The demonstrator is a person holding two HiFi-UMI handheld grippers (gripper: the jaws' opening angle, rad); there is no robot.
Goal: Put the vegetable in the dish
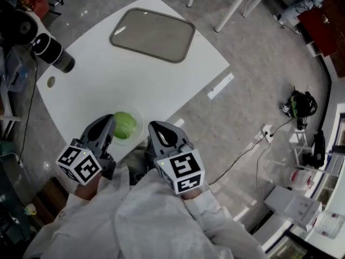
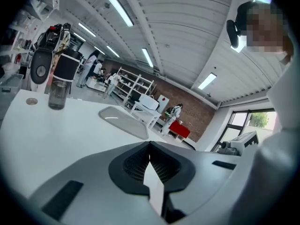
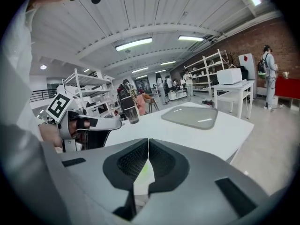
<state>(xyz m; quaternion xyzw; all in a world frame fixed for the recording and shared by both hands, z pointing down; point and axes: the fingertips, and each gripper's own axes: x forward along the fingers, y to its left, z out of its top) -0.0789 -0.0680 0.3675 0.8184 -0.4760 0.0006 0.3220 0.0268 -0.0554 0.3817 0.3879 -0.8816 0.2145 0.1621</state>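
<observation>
white worktop point(image 1: 102, 85) is standing on a grey floor in a big open workshop, with shelving and people showing far off in both tool views. dish point(image 1: 152, 35), a grey rounded-rectangle tray, is lying empty at the far side of the worktop. dark bottle point(image 1: 53, 53) is standing at the far left.

vegetable point(image 1: 125, 124), a round green head, is resting at the near edge, well apart from the dish. a pale rim seems to be showing around it; cannot tell what that is.

left tool point(image 1: 110, 120) is hanging just left of the vegetable, contact unclear. right tool point(image 1: 153, 125) is hanging just right of it. both are pointing toward the far side. each tool's own view is showing its jaws drawn together at the tips, with nothing between them.

judging progress: nothing is done yet, since the vegetable is neither gripped nor lifted. remaining steps: spreading a tool's jaws, taking hold of the vegetable, carrying it across the worktop, setting it in the dish.
</observation>
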